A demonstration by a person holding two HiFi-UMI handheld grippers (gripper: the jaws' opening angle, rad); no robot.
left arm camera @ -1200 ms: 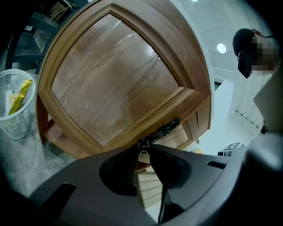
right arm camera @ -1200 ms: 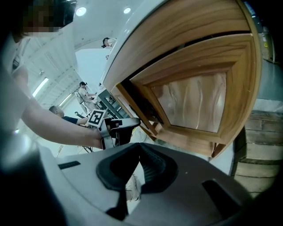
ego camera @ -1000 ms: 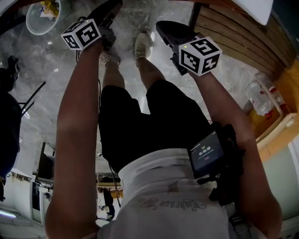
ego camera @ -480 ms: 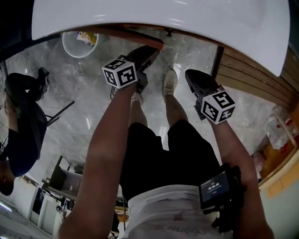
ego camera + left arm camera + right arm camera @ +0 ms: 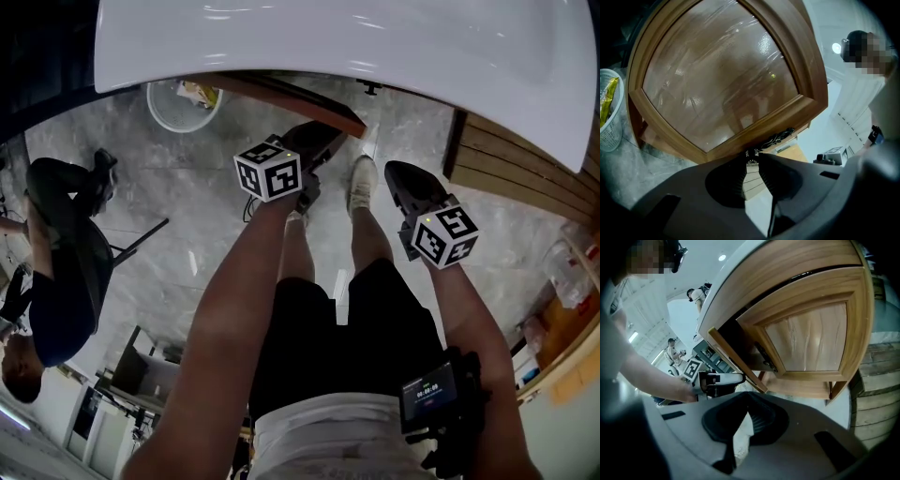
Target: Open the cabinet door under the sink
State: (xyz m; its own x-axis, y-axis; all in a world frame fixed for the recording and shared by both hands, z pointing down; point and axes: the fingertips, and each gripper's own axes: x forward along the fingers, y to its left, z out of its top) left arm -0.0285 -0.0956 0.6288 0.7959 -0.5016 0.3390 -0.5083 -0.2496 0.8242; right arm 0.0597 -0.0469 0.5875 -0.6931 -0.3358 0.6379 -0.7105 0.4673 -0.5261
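Left gripper: You are squeezing your left gripper (image 5: 751, 156) on the low end of the dark handle (image 5: 777, 137); the jaws are sitting a little apart around it.
Right gripper: Your right gripper (image 5: 746, 408) is holding nothing, with its jaws pressed together.
Cabinet door: The cabinet door (image 5: 722, 75) is standing open under the white sink (image 5: 375, 37).
Handle: It is sitting on the door's frame edge.
Other door: The other door (image 5: 811, 333) is sitting shut.
Bin: A white bin (image 5: 609, 119) is standing on the floor beside the open door.
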